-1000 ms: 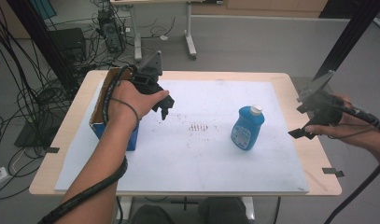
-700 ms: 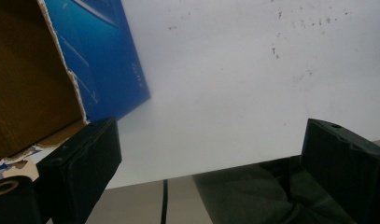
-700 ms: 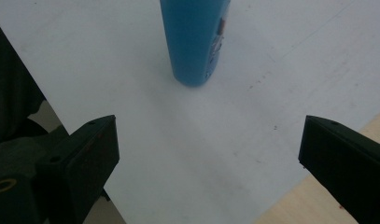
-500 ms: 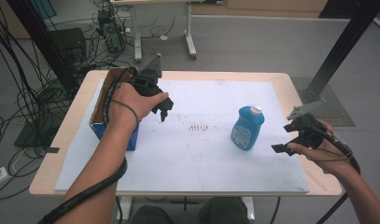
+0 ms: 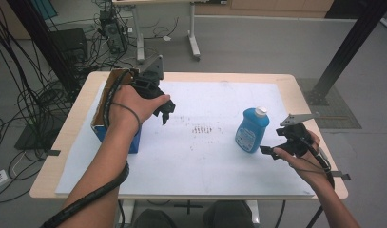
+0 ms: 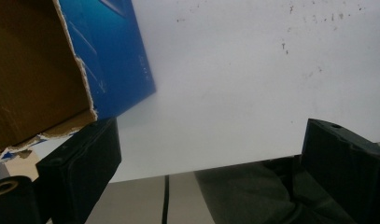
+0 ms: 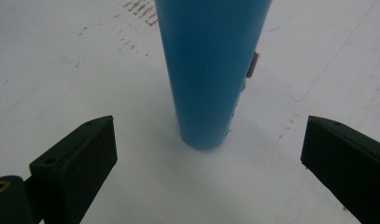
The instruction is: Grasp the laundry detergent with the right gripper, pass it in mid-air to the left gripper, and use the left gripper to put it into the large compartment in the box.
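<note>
A blue bottle (image 5: 251, 130) with a white cap stands upright on the white sheet, right of centre. My right gripper (image 5: 268, 151) is open just to its right, low over the sheet, jaws facing the bottle. In the right gripper view the bottle (image 7: 210, 70) stands a short way ahead between the two spread jaws of that gripper (image 7: 211, 161), untouched. My left gripper (image 5: 165, 110) hangs open above the sheet beside a blue cardboard box (image 5: 103, 118). The left gripper view has the box (image 6: 61, 65) at upper left, its brown inside showing, and nothing between the jaws (image 6: 211, 172).
The white sheet (image 5: 200, 161) covers most of a wooden table (image 5: 62, 142). Dark specks (image 5: 203, 129) mark the sheet's middle. Cables, a desk frame and a black post stand on the floor beyond the table.
My right gripper has come down and leftward from beyond the table's right edge to just beside the bottle. The left gripper has stayed almost still.
</note>
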Demonstrator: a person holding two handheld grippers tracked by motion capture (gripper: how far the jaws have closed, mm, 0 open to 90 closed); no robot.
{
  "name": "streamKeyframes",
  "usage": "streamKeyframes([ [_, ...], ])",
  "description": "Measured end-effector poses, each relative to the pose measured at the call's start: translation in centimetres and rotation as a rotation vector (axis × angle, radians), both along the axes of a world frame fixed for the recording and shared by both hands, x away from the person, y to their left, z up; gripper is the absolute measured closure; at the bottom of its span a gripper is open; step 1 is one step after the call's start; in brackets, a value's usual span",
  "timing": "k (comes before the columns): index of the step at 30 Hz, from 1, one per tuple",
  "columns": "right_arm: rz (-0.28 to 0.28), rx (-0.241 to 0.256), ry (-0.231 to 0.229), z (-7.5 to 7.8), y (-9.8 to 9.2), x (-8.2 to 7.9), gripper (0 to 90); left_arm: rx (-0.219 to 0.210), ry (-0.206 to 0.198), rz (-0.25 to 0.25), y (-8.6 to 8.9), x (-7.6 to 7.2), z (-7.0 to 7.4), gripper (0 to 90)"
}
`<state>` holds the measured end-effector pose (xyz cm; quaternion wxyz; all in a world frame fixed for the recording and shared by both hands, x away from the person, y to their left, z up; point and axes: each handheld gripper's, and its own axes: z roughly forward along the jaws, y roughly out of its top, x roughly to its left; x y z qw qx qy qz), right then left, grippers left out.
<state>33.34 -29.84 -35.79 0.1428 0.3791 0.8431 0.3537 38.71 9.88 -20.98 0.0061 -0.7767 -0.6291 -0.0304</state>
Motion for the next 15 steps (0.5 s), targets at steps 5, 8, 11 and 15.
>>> streamKeyframes([
  [5, -0.019, -0.008, -0.052, -1.2, 1.3, 0.2, 2.7, 0.009, 0.005, -0.003, -0.1, 0.0, -0.2, 5.6],
  [8, -0.024, 0.003, -0.07, -1.4, 1.7, 0.2, 2.8, 0.01, 0.008, 0.0, -0.1, 0.1, -0.3, 5.6],
  [11, -0.054, 0.026, -0.095, -1.6, 2.2, 0.4, 2.3, 0.009, 0.008, -0.003, -0.1, 0.1, -0.3, 5.6],
  [15, -0.076, 0.04, -0.114, -2.1, 2.8, 0.7, 2.4, 0.009, 0.006, -0.004, -0.1, 0.1, -0.3, 5.6],
])
